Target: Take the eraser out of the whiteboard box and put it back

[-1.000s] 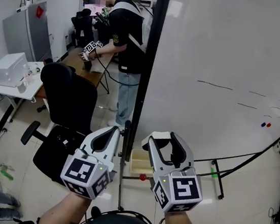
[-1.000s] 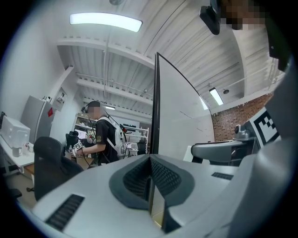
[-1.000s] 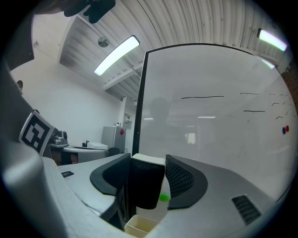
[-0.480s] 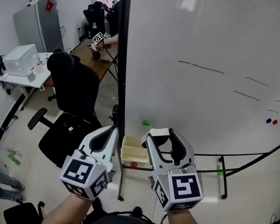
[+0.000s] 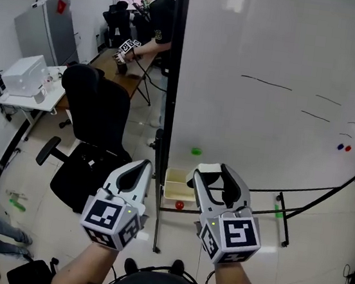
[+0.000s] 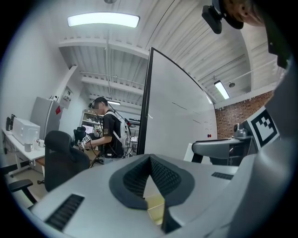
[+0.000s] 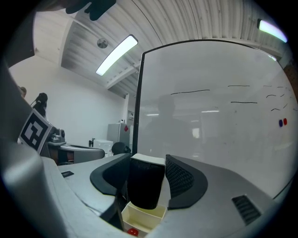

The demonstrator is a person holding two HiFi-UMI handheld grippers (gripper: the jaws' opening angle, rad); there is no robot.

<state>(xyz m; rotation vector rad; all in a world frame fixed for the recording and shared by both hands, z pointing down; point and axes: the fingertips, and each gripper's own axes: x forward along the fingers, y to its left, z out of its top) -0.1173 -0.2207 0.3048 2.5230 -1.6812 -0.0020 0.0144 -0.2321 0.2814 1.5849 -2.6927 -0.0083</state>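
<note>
My right gripper (image 5: pixel 214 177) holds the black, white-backed eraser (image 7: pixel 145 183) near the small cream plastic box (image 5: pixel 174 184) (by the big whiteboard (image 5: pixel 265 117)); my left gripper (image 5: pixel 143 168) is closed, empty

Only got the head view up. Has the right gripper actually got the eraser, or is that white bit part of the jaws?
Observer: It has it. In the right gripper view the right gripper is shut on the eraser, which has a black body and a white back.
Operator: Box lined up?
Observer: The cream whiteboard box shows straight below the eraser, open top toward the camera. The part of its inside that shows is empty.
Operator: Left gripper?
Observer: In the left gripper view the left gripper is shut, with the pads meeting at the tips and nothing between them.
</note>
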